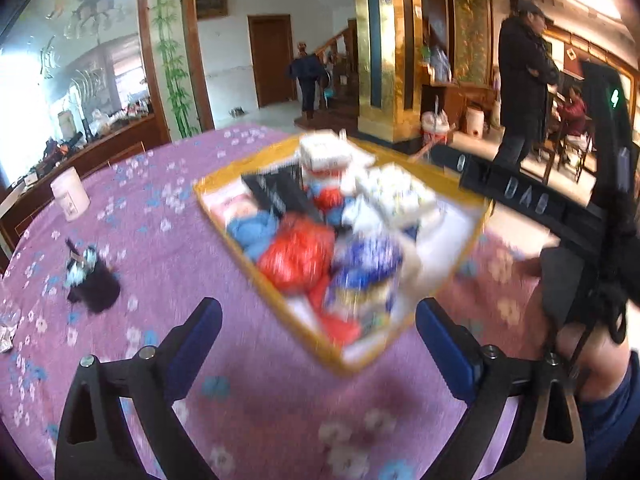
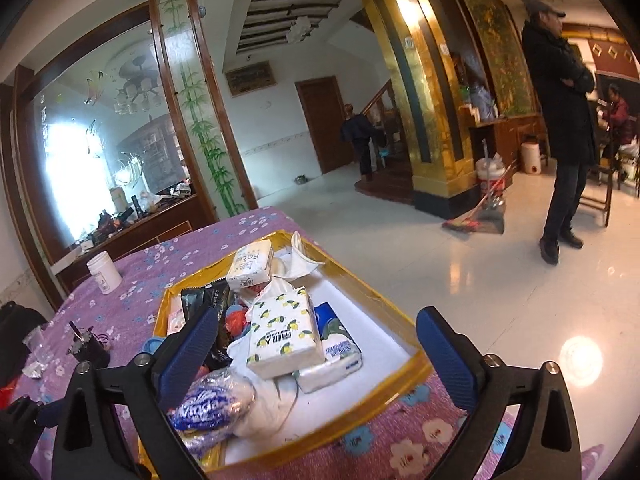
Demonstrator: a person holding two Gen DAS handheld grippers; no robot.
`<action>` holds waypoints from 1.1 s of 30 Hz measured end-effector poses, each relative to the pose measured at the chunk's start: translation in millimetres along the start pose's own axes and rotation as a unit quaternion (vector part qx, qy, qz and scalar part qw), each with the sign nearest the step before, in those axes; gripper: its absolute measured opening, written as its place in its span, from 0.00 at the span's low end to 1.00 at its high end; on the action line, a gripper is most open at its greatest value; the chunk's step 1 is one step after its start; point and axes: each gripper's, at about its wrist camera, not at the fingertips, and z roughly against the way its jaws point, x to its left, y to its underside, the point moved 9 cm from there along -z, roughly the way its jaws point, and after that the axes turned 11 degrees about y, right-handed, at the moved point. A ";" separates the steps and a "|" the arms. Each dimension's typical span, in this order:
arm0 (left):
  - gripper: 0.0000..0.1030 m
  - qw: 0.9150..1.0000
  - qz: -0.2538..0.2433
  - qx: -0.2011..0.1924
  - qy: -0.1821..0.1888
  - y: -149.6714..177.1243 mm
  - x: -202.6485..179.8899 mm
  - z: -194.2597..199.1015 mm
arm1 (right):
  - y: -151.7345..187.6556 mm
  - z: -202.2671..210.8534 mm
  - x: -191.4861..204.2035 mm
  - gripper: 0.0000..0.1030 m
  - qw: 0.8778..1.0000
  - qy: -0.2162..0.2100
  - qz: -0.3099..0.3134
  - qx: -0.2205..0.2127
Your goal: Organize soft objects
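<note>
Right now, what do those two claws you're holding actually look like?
Both match: the left claw and right claw each have two ribbed blue pads on black angular plastic arms with triangular cutouts and silver bolts. A blue sleeve shows.

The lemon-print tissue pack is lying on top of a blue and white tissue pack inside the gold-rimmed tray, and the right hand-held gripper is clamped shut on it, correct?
Not quite. The lemon-print tissue pack does lie on the blue and white tissue pack inside the gold-rimmed tray, but the right hand-held gripper is open, its blue pads wide apart and not pressing the pack. The right wrist view shows this.
</note>
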 end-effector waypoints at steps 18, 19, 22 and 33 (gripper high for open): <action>0.99 0.997 0.053 -0.021 -0.061 53.3 52.0 80.1 | 17.5 63.2 34.7 0.99 1.000 0.003 0.012 -0.023; 0.99 0.996 0.055 -0.024 -0.065 52.4 53.6 82.6 | 18.2 63.8 36.4 0.99 1.000 0.003 0.017 -0.024; 0.99 0.995 0.066 -0.032 -0.062 48.9 56.5 83.6 | 19.8 60.3 36.2 0.99 0.999 0.008 0.024 -0.026; 0.99 0.994 0.046 -0.019 -0.098 39.2 52.9 59.9 | 25.3 43.1 25.7 0.99 1.000 0.009 0.023 -0.014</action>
